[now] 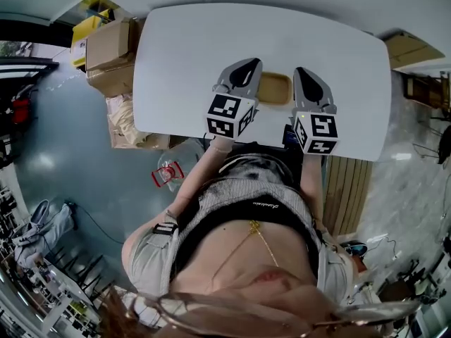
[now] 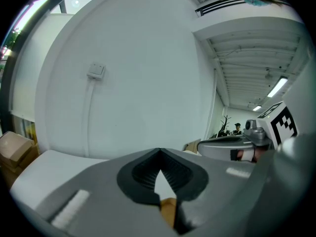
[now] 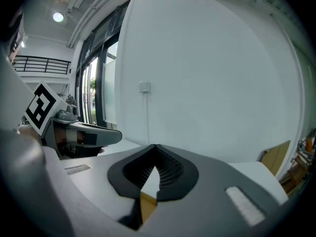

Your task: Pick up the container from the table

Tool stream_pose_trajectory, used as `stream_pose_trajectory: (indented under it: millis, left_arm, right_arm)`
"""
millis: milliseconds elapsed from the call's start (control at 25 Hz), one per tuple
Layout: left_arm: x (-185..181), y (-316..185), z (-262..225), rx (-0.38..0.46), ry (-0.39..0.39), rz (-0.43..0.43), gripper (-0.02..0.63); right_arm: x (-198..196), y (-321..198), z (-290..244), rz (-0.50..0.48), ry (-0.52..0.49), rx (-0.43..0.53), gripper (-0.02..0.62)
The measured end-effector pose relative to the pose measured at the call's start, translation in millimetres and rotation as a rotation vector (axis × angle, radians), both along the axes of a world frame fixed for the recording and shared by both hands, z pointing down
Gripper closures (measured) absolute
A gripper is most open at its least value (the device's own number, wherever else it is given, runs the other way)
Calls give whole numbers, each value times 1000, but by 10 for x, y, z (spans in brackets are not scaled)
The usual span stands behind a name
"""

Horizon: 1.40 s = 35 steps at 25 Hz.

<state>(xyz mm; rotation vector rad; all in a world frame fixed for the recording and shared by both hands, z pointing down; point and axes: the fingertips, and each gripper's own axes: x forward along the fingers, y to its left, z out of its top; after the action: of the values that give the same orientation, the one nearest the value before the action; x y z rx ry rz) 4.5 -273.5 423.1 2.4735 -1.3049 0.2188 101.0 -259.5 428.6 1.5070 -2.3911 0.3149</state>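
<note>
A shallow tan container (image 1: 275, 88) lies on the white table (image 1: 183, 55), between my two grippers. My left gripper (image 1: 248, 63) lies along its left edge, my right gripper (image 1: 304, 72) along its right edge. In the left gripper view the left gripper (image 2: 159, 151) has its dark ribbed tips meeting, and a tan sliver of the container (image 2: 169, 210) shows in the slit below them. The right gripper (image 3: 155, 146) looks the same, tips together, with a container sliver (image 3: 147, 202) in its slit. Whether either jaw touches the container is hidden.
Cardboard boxes (image 1: 107, 56) are stacked on the floor left of the table. A wooden slatted panel (image 1: 344, 189) stands at its near right corner. A small red-and-white object (image 1: 168, 173) lies on the floor by the person's left arm. A white wall (image 2: 128, 83) rises behind the table.
</note>
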Motion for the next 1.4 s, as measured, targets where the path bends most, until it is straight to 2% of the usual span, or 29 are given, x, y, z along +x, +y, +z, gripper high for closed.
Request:
stream_pose_trajectory:
  millis: [680,1000,1400]
  left_arm:
    - [-25,-70,171,-34,-19,-28,605]
    - [-72,-80,392,-86,-33,-22,605]
    - [-126,-26,809,-179,-85,-28,605]
  right_arm:
    - [-63,-73,172,-41,5,-39,571]
    - [-81,-87,373,-33,14,-85,571]
    - [8,-45,725,-24,54,-163,571]
